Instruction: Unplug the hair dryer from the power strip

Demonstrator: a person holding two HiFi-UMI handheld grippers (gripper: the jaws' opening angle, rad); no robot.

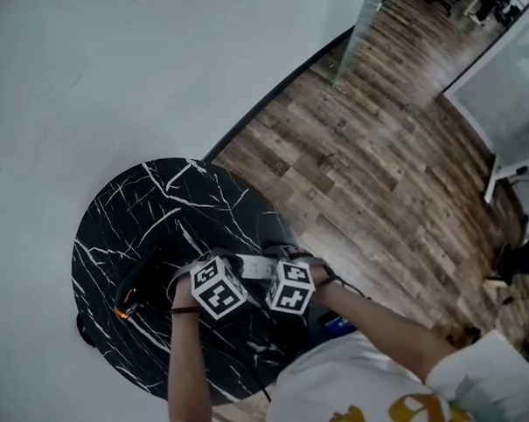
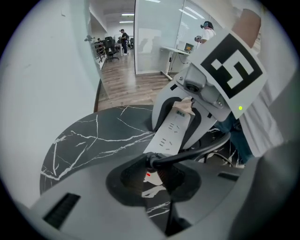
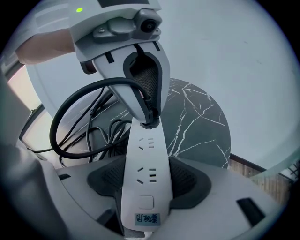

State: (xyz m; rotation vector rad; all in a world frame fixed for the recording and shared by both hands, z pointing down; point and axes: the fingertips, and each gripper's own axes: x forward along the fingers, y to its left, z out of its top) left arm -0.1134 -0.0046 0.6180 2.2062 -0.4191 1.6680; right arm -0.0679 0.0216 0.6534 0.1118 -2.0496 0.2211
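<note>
**Both grippers clamped, plug at strip's end**

Left gripper (image 2: pixel 152 176): jaws closed part-way onto the black plug (image 2: pixel 153 161); its cord (image 2: pixel 197 151) arcs off to one side. Right gripper (image 3: pixel 146 187): jaws closed on the switch end of the white strip (image 3: pixel 145 154), pads against both long sides. Plug sits at the strip's far end socket; cannot tell if fully seated. Strip spans between the two grippers over the table (image 1: pixel 133 211), towards its near edge. Dryer (image 1: pixel 132 295) lies by the table's left edge, dark, with an orange glow at one end. More black cable loops beside the strip.
</note>
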